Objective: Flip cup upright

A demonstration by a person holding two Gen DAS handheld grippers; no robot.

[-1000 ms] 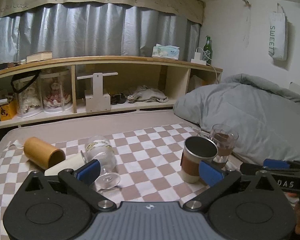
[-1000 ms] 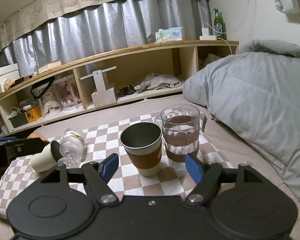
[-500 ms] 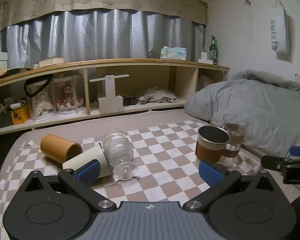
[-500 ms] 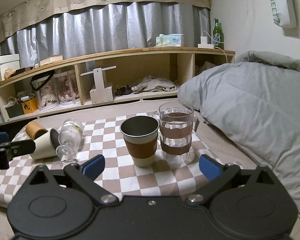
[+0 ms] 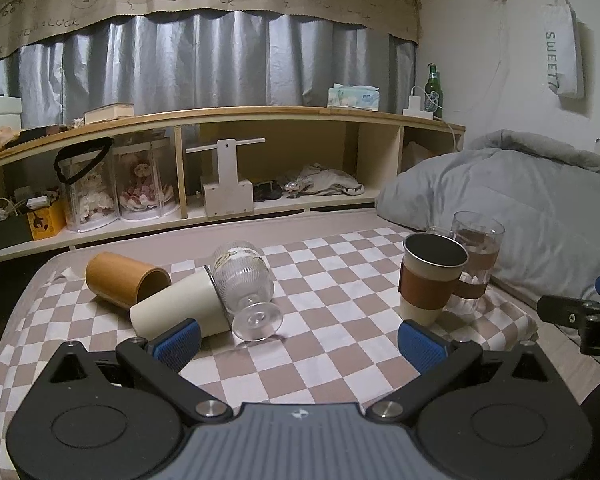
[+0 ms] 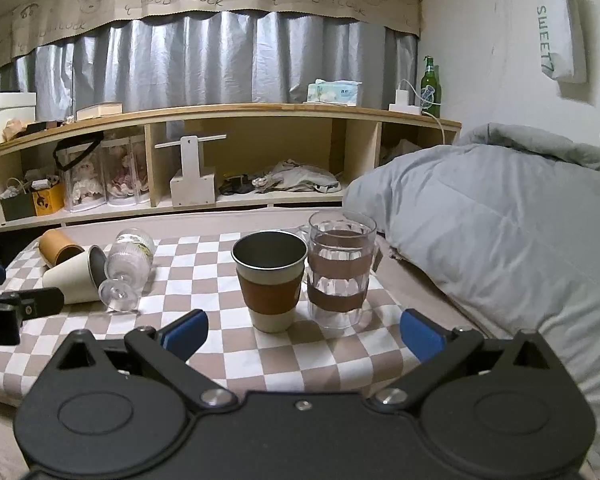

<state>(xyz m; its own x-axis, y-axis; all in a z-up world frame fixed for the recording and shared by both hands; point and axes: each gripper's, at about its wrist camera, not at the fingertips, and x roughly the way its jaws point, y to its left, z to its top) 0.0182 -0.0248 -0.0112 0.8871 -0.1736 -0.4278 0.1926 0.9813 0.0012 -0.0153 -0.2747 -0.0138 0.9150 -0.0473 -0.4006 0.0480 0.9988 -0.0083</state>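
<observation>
Three cups lie on their sides on the checkered cloth point(image 5: 324, 280): a clear stemmed glass point(image 5: 244, 284), a cream cup point(image 5: 180, 312) and a tan cylinder cup point(image 5: 120, 278). They also show in the right wrist view: the glass point(image 6: 126, 270), the cream cup point(image 6: 72, 280), the tan cup point(image 6: 56, 246). A steel cup with a brown sleeve point(image 6: 269, 280) and a glass mug point(image 6: 340, 272) stand upright. My left gripper point(image 5: 300, 346) is open and empty, near the cream cup. My right gripper point(image 6: 304, 336) is open and empty, in front of the upright cups.
A grey duvet point(image 6: 500, 220) lies right of the cloth. A wooden shelf point(image 5: 220, 120) with boxes, dolls and a bottle runs along the back under the curtain. The right gripper's tip shows at the left wrist view's right edge point(image 5: 572, 314).
Both grippers have pulled back from the cups and risen. The right gripper's jaws have opened wider. The cups have not moved.
</observation>
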